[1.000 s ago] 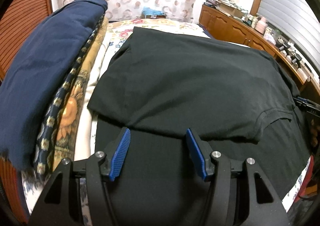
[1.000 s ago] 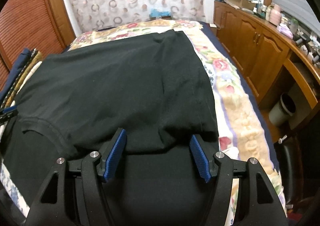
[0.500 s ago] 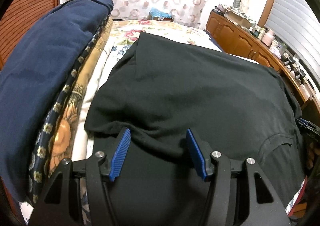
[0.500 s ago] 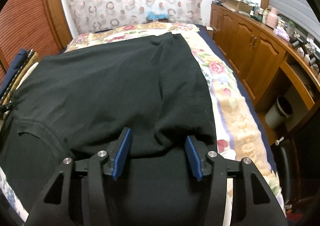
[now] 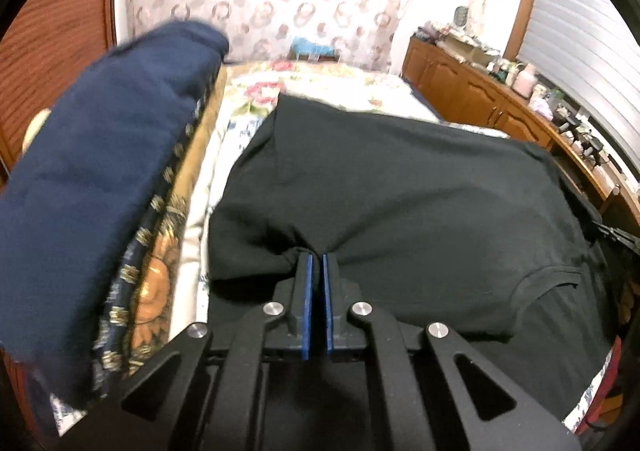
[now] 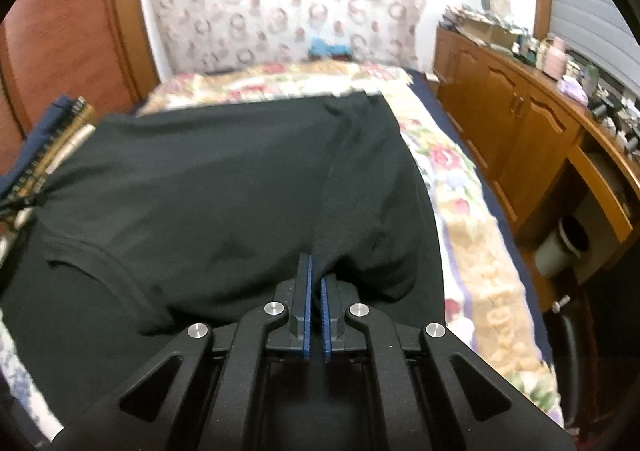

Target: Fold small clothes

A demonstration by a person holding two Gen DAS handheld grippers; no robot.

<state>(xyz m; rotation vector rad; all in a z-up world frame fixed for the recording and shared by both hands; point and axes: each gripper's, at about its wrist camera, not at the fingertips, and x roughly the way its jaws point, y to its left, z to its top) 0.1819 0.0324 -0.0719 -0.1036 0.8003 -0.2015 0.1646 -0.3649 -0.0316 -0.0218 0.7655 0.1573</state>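
Note:
A black T-shirt (image 5: 400, 191) lies folded over itself on the flowered bed; it also shows in the right wrist view (image 6: 208, 187). My left gripper (image 5: 315, 256) is shut on the near folded edge of the shirt, toward its left side. My right gripper (image 6: 316, 267) is shut on the same near edge, toward the shirt's right side. The cloth puckers into both pairs of blue pads. The neck band (image 5: 548, 275) lies at the right of the left wrist view.
A stack of folded navy and patterned blankets (image 5: 92, 191) sits close on the left of the shirt. The flowered bedspread (image 6: 472, 251) runs along the right, with wooden cabinets (image 6: 520, 131) and a bin (image 6: 568, 247) beyond the bed's edge.
Both grippers were open around the shirt's near edge; both have closed on the cloth, which now bunches at the pads. Both have moved slightly forward.

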